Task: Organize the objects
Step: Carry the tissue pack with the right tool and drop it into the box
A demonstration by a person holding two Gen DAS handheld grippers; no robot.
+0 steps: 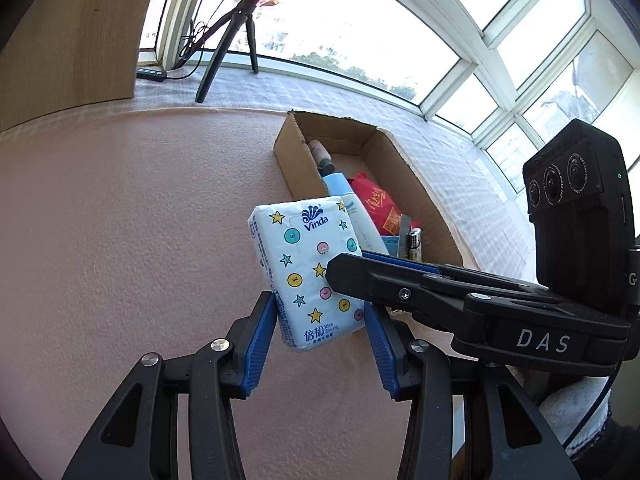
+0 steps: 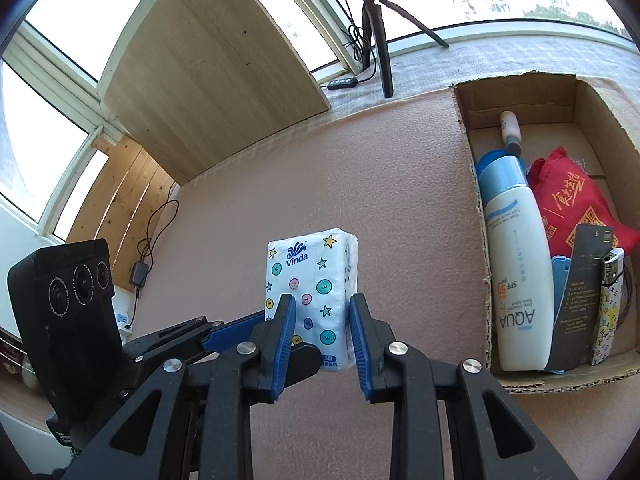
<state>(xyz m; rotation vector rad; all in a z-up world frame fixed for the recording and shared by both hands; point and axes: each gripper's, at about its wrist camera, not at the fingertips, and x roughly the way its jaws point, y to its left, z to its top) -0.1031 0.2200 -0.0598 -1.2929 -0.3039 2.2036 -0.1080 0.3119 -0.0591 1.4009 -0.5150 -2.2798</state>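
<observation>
Tissue pack (image 1: pixel 308 268) held up off the pink mat (image 1: pixel 120 220), just short of the box (image 1: pixel 436 216) and on its open-mat side. Both grippers are on it: left gripper (image 1: pixel 320 316) pinches the pack's lower end across its width, blue pads against both sides; right gripper (image 2: pixel 322 320) pinches it across the thin faces, crossing over the left one at an angle. Risks, as I judge them: the pack is soft, so two grips from different angles could twist or crease it if the hands drift apart. Releasing one grip early may let the pack swing on the other. The near wall of the box stands between pack and floor space; a low carry would catch the cardboard edge and shove the box along the mat. Crossed fingers could also knock each other when parting. Box contents, read from the right wrist view: sunscreen bottle (image 2: pixel 516 280) lying along the wall nearest the pack, a small tube (image 2: pixel 510 128) beyond its cap toward the far end, red pouch (image 2: pixel 576 204) beside the bottle, a dark card (image 2: pixel 580 296) and a lighter (image 2: pixel 608 308) at the near end, something blue under the card, unclear what. Free floor is mostly at the far end past the pouch; dropping the pack elsewhere would stack it on the bottle or pouch, and it might slide.
</observation>
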